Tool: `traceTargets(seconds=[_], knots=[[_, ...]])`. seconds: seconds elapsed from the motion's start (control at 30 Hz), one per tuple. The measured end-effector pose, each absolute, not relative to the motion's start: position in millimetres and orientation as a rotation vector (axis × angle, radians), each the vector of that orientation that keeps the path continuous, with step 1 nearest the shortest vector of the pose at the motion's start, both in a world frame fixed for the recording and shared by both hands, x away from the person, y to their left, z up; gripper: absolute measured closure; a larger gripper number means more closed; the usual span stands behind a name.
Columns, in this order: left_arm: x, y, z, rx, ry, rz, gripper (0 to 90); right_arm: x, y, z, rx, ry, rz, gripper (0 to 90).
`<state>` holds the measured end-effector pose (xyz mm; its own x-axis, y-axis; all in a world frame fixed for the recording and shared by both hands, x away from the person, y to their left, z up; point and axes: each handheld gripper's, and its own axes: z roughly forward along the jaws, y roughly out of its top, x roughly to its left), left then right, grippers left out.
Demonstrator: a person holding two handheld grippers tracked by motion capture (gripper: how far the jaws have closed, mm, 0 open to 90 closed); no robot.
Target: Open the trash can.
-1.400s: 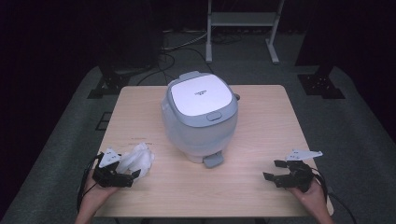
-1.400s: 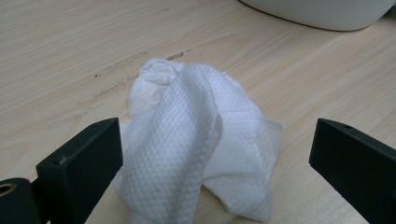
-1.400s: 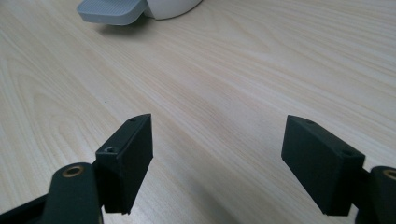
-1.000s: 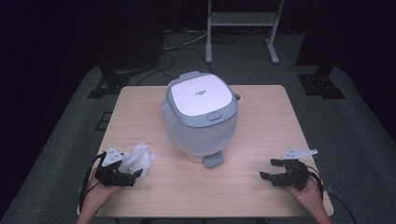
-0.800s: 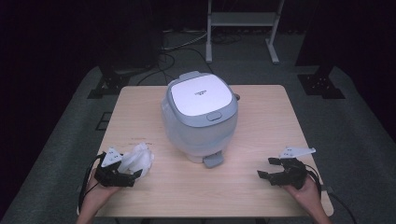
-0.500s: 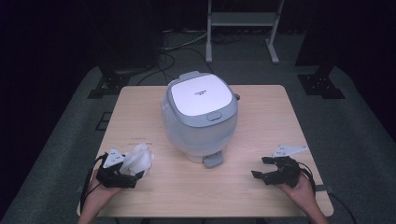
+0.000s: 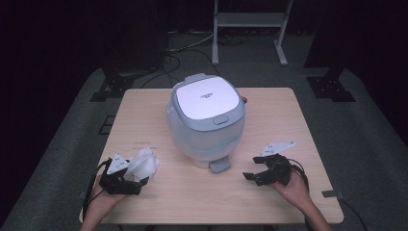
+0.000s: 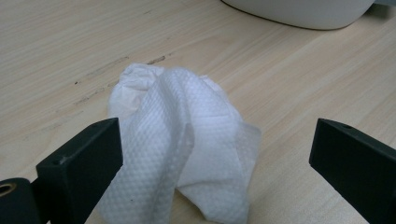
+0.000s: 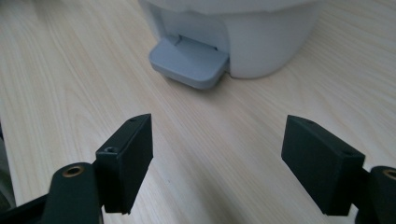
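A white and grey rice cooker [image 7: 206, 120] with its lid down stands mid-table, a grey tab [image 7: 220, 164] jutting from its near base [image 9: 190, 62]. A crumpled white paper towel [image 7: 143, 165] lies at the near left. My left gripper [image 7: 131, 184] is open, its jaws on either side of the paper towel [image 8: 180, 144] and apart from it. My right gripper [image 7: 252, 170] is open near the front right, pointing at the cooker's grey tab, with bare wood between its jaws [image 9: 217, 163].
The wooden table [image 7: 269, 115] sits on grey floor mats. A metal stand [image 7: 248, 19] and cables lie behind it in the dark. Bare wood shows between the cooker and the near edge.
My right gripper has slid left along the table toward the cooker's tab. The left gripper and paper towel have barely moved.
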<state>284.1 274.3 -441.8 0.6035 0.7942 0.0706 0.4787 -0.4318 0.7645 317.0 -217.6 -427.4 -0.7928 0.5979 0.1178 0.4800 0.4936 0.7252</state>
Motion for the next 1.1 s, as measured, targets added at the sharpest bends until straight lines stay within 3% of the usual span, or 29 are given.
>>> traceTargets(seconds=[0.57,0.7,1.1], knots=[[284,277,-442,2.091,1.012,0.555,1.9,327,-186,-423,0.889,2.639,1.182,27.1],[284,277,-442,2.098,1.012,0.555,1.9,329,-181,-423,0.881,2.640,1.194,31.6],[285,277,-443,2.091,1.017,0.552,1.9,337,-160,-427,0.843,2.667,1.172,61.7]])
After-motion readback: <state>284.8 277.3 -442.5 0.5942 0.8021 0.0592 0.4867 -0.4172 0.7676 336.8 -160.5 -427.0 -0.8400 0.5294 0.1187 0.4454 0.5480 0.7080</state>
